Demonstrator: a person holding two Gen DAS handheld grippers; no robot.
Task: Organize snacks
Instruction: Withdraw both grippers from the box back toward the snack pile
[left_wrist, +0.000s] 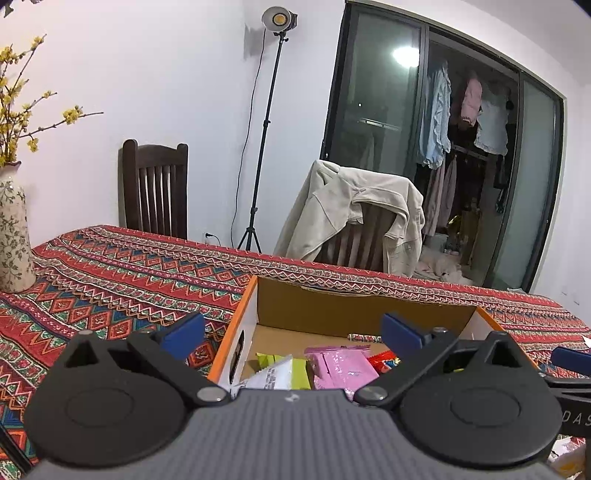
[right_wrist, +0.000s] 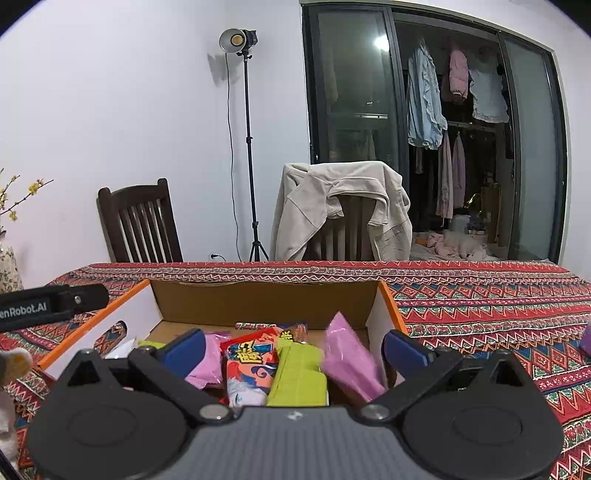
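White wall, a dark glazed door and two chairs are seen behind a counter (right_wrist: 480, 306) covered with a red patterned cloth. On it an orange-rimmed cardboard box (right_wrist: 266, 295) is set, its long axis running away from both cameras, and the snacks are gathered at its near end: a pink packet (right_wrist: 351, 362) leaning against the right wall, a green packet (right_wrist: 299, 373), a red printed packet (right_wrist: 251, 358) and a second pink one at the left.

The right tool (right_wrist: 293, 350) is held just above these packets, its blue pads spread wide with nothing pinched; the snacks lie directly ahead and slightly below. The left tool (left_wrist: 293, 336) is likewise spread and empty, placed over the box's left wall, so the contents lie ahead and to its right. The right hand is judged nearer to the pile.

The box's near wall and the lower parts of all packets are hidden by the tool bodies. Whether further snacks remain on the counter cannot be told, apart from a small purple scrap cut off at the right edge.
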